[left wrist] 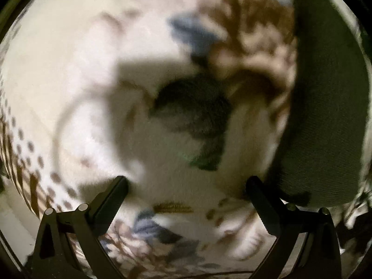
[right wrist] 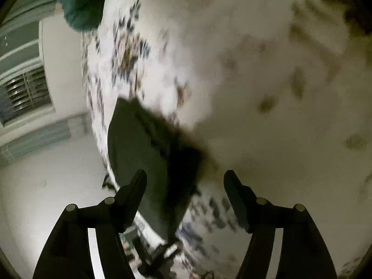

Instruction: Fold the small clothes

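A dark green folded garment [left wrist: 325, 107] lies flat on the patterned white bedspread [left wrist: 69, 69] at the right of the left wrist view. It also shows in the right wrist view [right wrist: 137, 153], near the bed's edge, just ahead of my right gripper. My left gripper [left wrist: 186, 183] is open and empty, hovering close over the bedspread, left of the garment. My right gripper [right wrist: 184, 176] is open and empty; its left finger [right wrist: 132, 195] overlaps the garment's near edge in the view. Both views are blurred.
A teal crumpled cloth [right wrist: 81, 2] lies at the far edge of the bed [right wrist: 279, 93]. Beyond the bed's edge are a white wall [right wrist: 46, 186] and a window with a grille [right wrist: 25, 93]. Dark clutter [right wrist: 151, 255] sits below the bed edge.
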{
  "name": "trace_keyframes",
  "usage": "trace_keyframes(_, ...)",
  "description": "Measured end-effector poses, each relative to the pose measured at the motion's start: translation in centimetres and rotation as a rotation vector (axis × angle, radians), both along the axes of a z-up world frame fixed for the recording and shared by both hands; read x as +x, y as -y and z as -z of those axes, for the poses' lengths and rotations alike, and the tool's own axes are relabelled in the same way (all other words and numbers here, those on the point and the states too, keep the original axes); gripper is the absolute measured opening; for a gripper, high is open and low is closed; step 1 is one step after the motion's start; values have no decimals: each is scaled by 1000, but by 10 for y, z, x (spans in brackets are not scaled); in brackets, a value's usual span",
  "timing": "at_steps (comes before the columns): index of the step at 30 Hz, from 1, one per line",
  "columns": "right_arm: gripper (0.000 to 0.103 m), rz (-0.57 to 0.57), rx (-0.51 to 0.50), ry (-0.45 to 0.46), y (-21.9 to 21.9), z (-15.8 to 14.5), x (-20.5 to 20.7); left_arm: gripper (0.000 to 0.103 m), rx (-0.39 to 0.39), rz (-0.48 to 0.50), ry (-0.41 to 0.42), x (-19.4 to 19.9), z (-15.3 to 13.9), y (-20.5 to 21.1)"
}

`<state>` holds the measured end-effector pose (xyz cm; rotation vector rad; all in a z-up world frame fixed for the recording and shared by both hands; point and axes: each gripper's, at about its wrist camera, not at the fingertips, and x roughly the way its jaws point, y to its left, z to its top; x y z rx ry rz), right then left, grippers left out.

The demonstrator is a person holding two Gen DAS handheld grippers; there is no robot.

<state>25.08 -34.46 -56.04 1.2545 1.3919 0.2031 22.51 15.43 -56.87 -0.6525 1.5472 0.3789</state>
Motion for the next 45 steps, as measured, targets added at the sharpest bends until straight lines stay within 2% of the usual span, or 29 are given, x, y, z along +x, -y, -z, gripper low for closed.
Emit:
trace_keyframes(2,71,-90,45,-7,-22,10,-2,103,-40,-48,90,-2,-19,-7)
trace_keyframes(5,72,-175,115,-10,-61,28,0,103,-226,-156,279,1,-40,-22)
trace_keyframes(6,72,-183,123,-8,-68,33,1,103,-279,-174,320,7,-40,-25)
trace_keyframes(8,73,-181,143,6,-84,42,5,103,-359,-178,374,26,-32,-28)
trace_keyframes(11,78,-157,186,51,-100,46,16,103,-422,-111,386,75,-6,-17)
trace_keyframes(14,78,-133,207,77,-114,49,25,103,-418,-1,374,121,17,-1)
trace_keyframes(18,78,-97,222,92,-127,49,36,103,-407,70,380,141,20,0)
trace_keyframes(25,80,-26,225,104,-141,45,49,103,-402,61,393,137,16,12)
trace_keyframes(27,80,-20,225,104,-143,42,50,103,-404,103,402,132,10,12)
trace_keyframes(29,79,-42,231,106,-143,38,50,103,-458,160,411,119,10,3)
trace_keyframes(31,79,-108,230,104,-144,32,50,103,-533,131,431,117,15,-9)
trace_keyframes(33,79,-154,222,103,-144,28,49,103,-559,119,432,123,21,-10)
trace_keyframes(37,79,-165,212,76,-148,30,50,103,-462,192,433,136,14,13)
trace_keyframes(40,79,-123,204,74,-153,29,54,102,-416,221,509,136,-2,26)
trace_keyframes(41,79,-104,201,77,-153,28,54,85,-407,233,531,138,-8,30)
trace_keyframes(42,78,-83,196,77,-153,26,54,43,-390,239,530,140,-8,31)
trace_keyframes(43,75,-67,186,78,-154,24,53,30,-382,236,522,142,-8,30)
trace_keyframes(44,58,-64,158,78,-154,21,52,28,-406,220,530,142,-9,27)
trace_keyframes(45,35,-68,114,74,-155,19,50,26,-418,208,535,143,-11,25)
